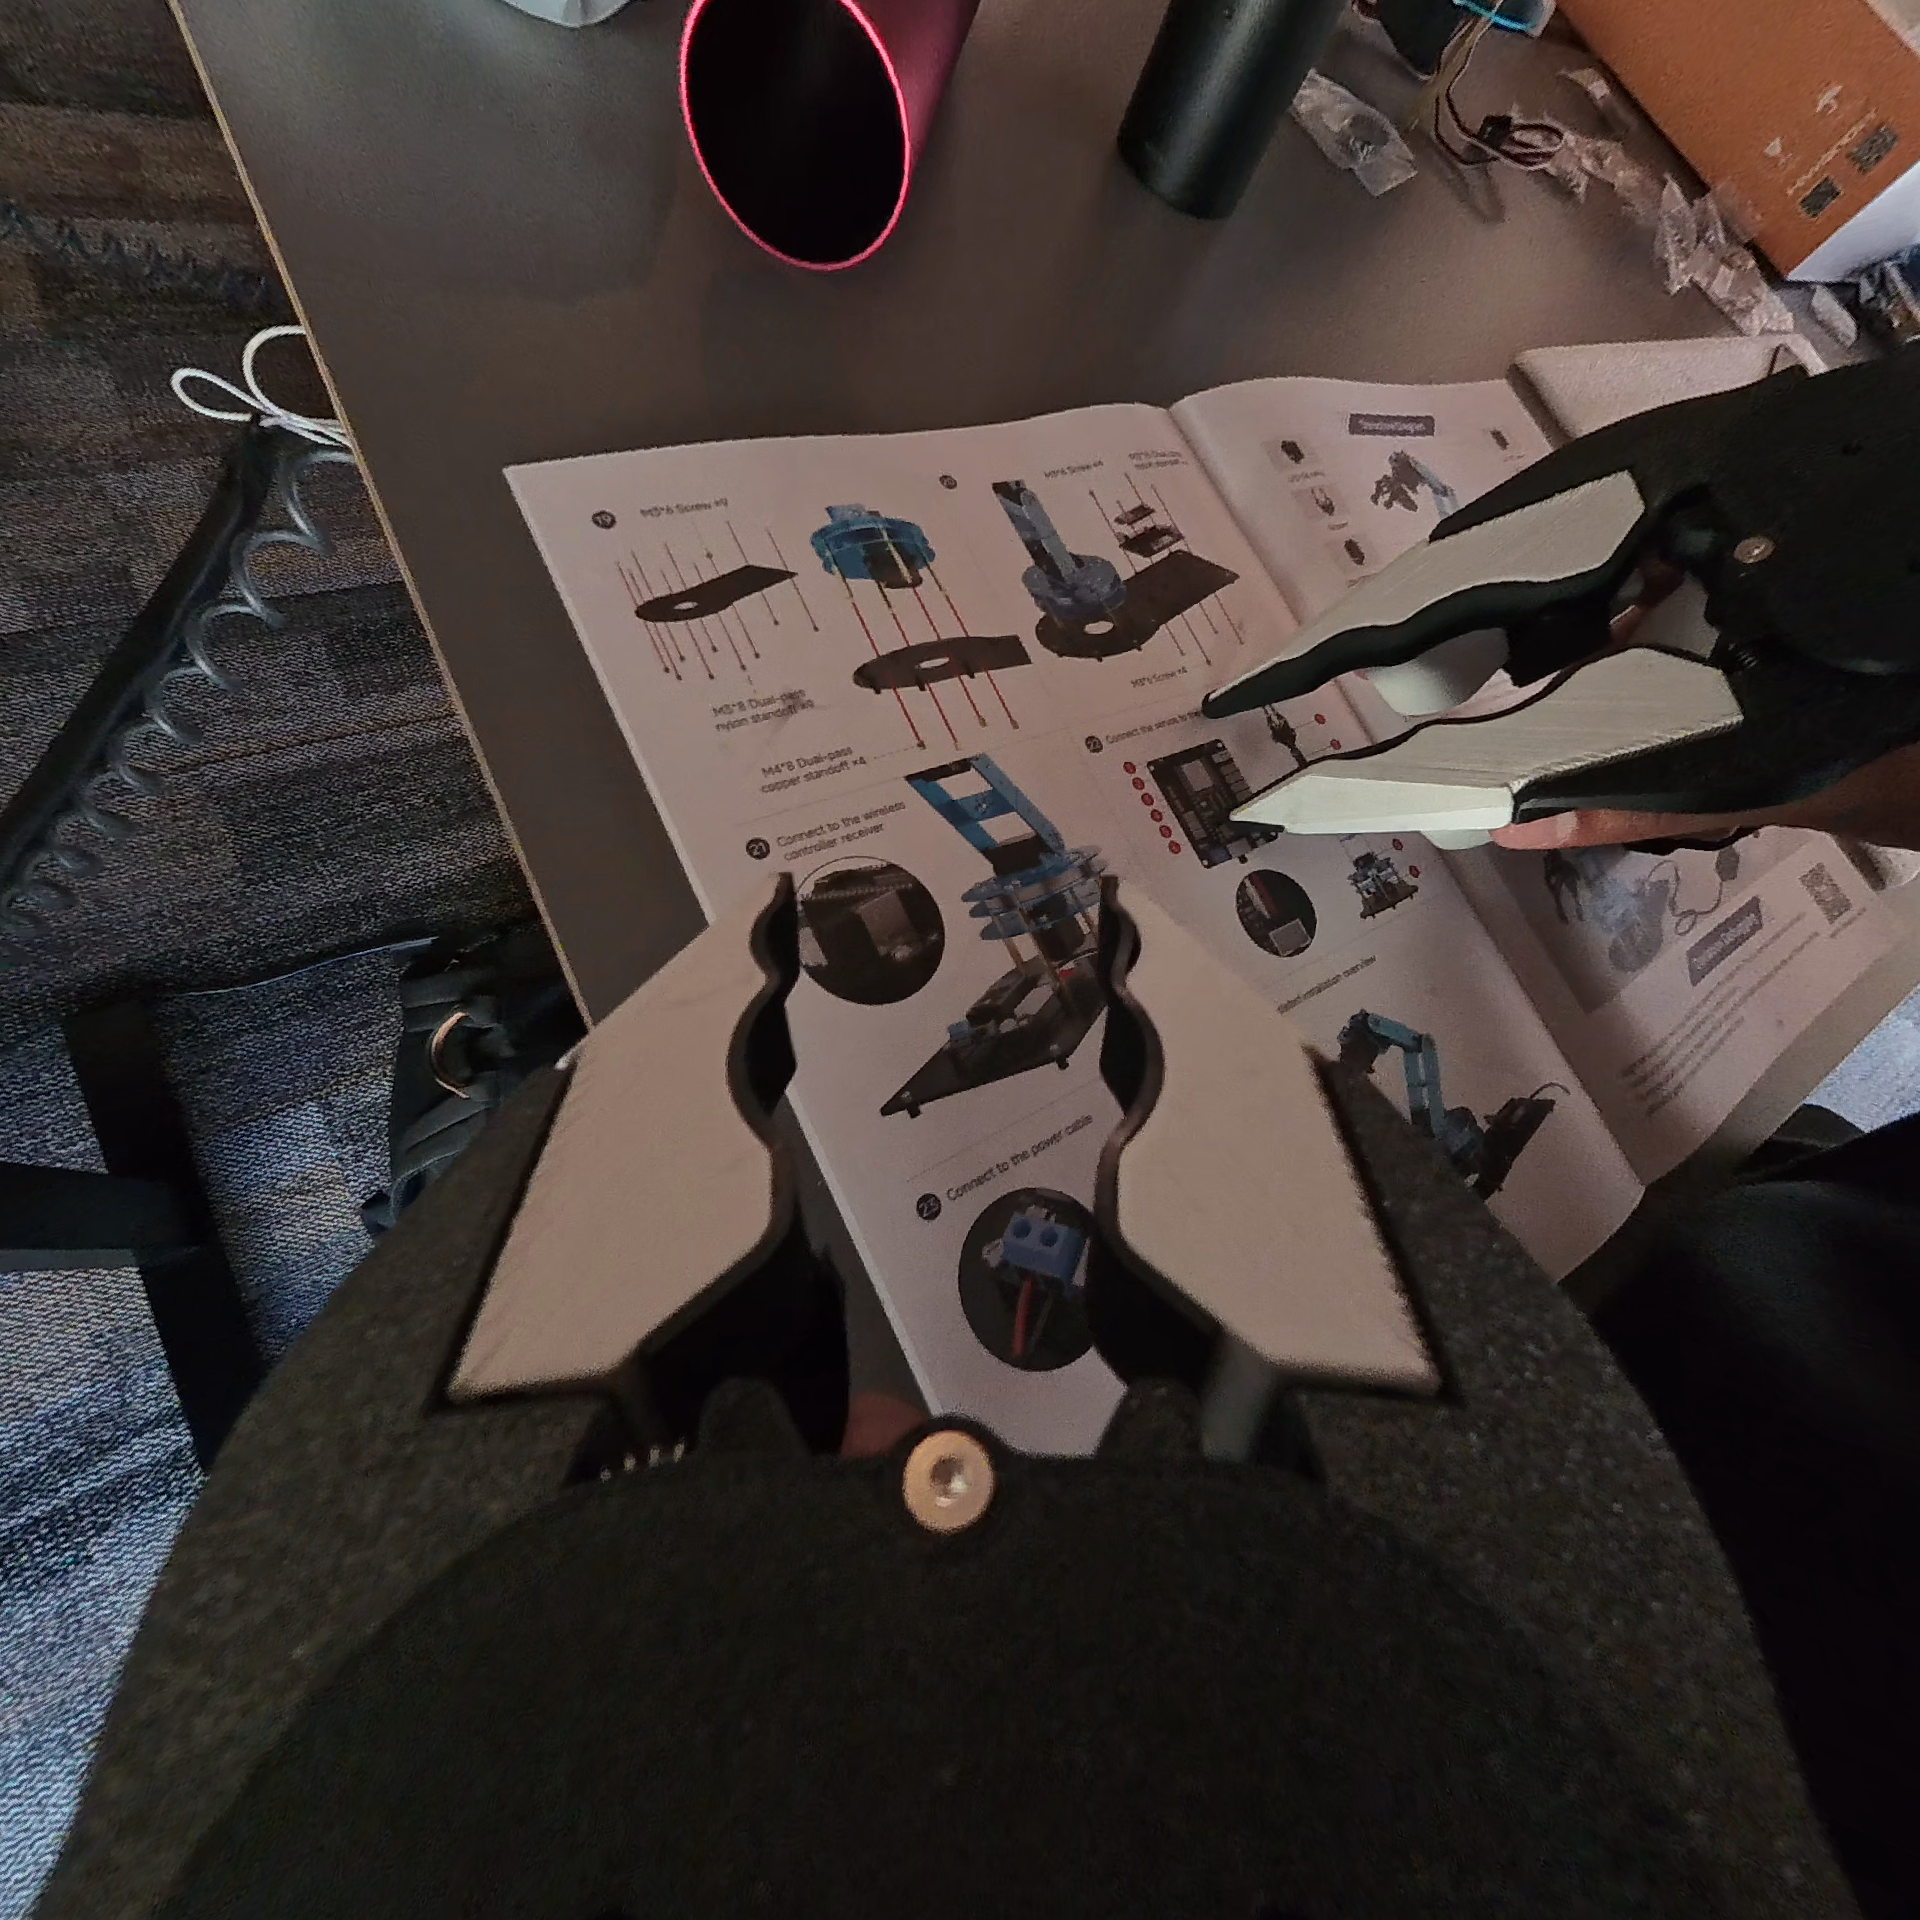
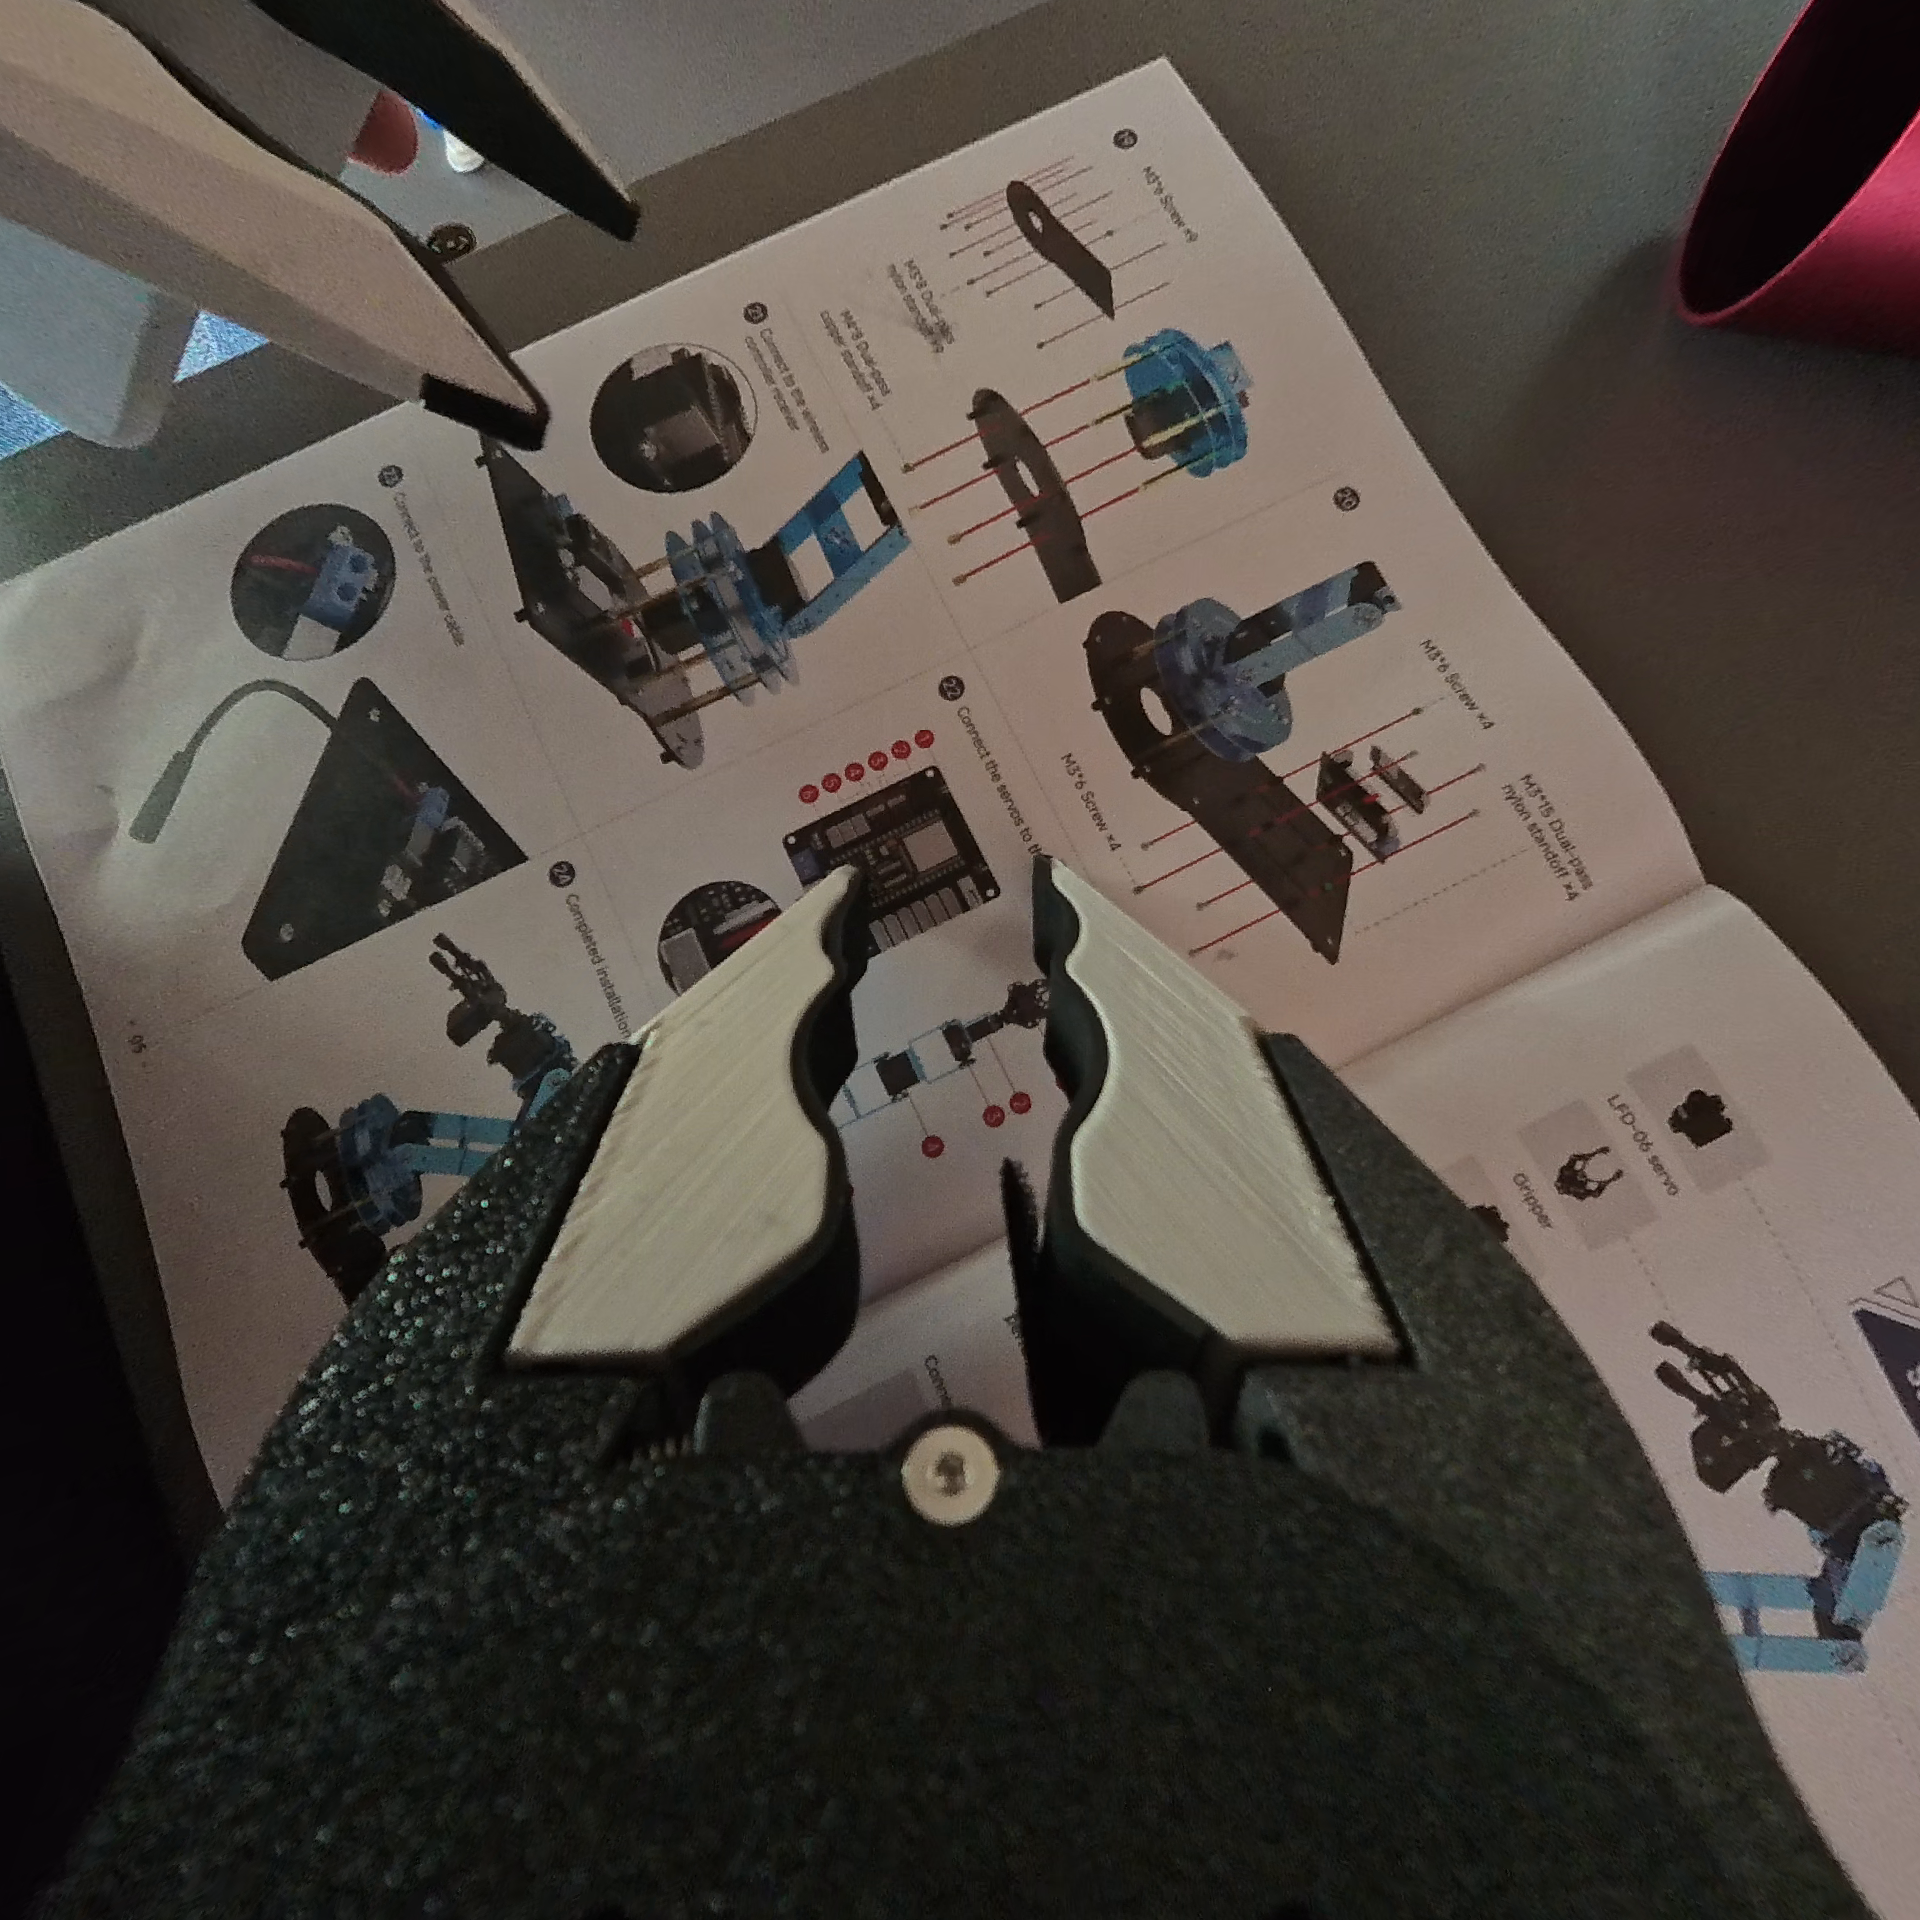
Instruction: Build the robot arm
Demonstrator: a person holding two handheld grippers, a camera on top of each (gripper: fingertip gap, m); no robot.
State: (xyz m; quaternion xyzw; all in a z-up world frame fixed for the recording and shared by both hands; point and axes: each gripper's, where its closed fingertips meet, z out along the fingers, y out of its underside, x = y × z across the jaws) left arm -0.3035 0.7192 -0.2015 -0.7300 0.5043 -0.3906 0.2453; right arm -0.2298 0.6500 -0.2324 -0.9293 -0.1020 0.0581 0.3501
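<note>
An open instruction booklet (image 1: 914, 665) with pictures of a blue robot arm lies flat on the dark table; it also shows in the right wrist view (image 2: 1143, 582). My left gripper (image 1: 945, 894) is open and empty, hovering over the booklet's near left page. My right gripper (image 2: 945, 873) is open and empty, hovering low over the page's middle. The right gripper also shows in the left wrist view (image 1: 1236, 758), coming in from the right, jaws apart. The left gripper shows at the top left of the right wrist view (image 2: 561, 322).
A magenta tube (image 1: 800, 125) lies on its side at the table's far side, also in the right wrist view (image 2: 1808, 197). A black cylinder (image 1: 1205, 104), small plastic bags (image 1: 1351, 125), wires and a cardboard box (image 1: 1766, 104) are at the back right. The table's left edge (image 1: 343, 416) drops to carpet.
</note>
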